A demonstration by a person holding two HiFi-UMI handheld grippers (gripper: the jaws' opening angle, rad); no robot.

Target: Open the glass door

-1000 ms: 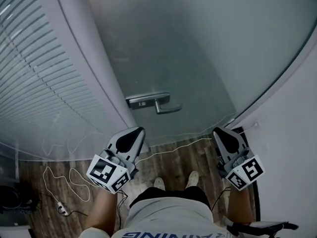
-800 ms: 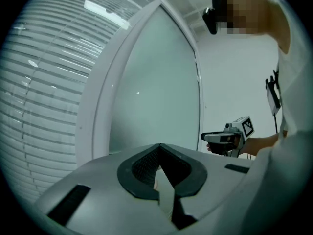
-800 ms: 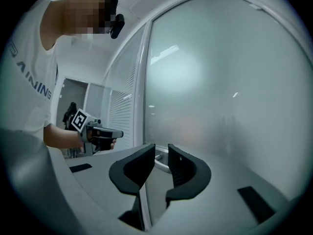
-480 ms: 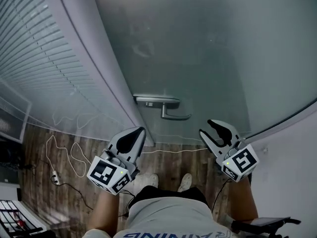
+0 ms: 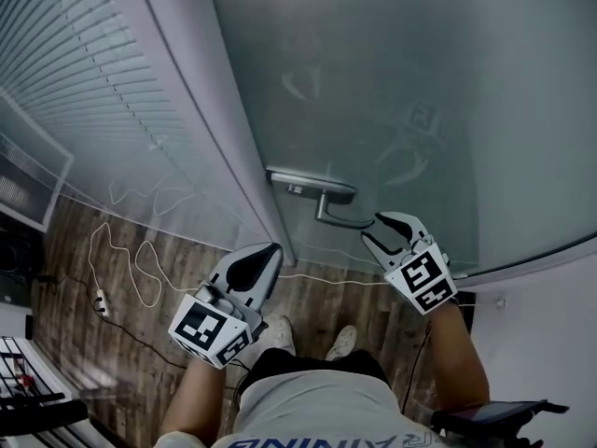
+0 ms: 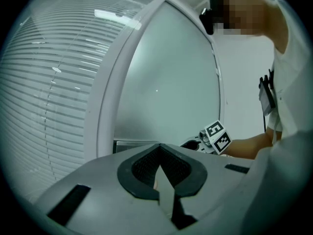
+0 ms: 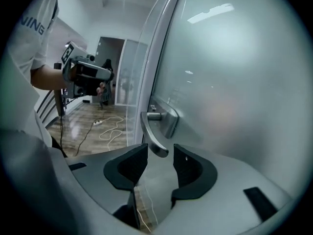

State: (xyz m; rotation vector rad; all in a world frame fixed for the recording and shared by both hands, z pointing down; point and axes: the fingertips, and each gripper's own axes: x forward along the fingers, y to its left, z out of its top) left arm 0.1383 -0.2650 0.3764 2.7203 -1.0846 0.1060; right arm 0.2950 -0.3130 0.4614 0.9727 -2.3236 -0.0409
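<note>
The frosted glass door (image 5: 392,91) carries a metal lever handle (image 5: 328,205) on a plate near its left edge. My right gripper (image 5: 381,228) is right at the lever's free end. In the right gripper view the jaws are opening around the lever (image 7: 152,137). Its tip sits in the mouth of the gap, and neither pad touches it. My right gripper (image 7: 160,161) points slightly downward at it. My left gripper (image 5: 270,250) hangs lower left of the handle, shut and empty. From the left gripper (image 6: 160,166) I see the handle plate (image 6: 131,145) and the right gripper's marker cube (image 6: 216,137).
A pale door frame (image 5: 224,129) separates the door from a glass panel with blinds (image 5: 84,91). A white cable (image 5: 140,261) and a power strip (image 5: 98,302) lie on the wood floor. A white wall (image 5: 560,325) stands at the right.
My right gripper has moved up and left to the lever's end and rolled, and its jaws have gone from shut to wide apart. The left gripper has hardly moved.
</note>
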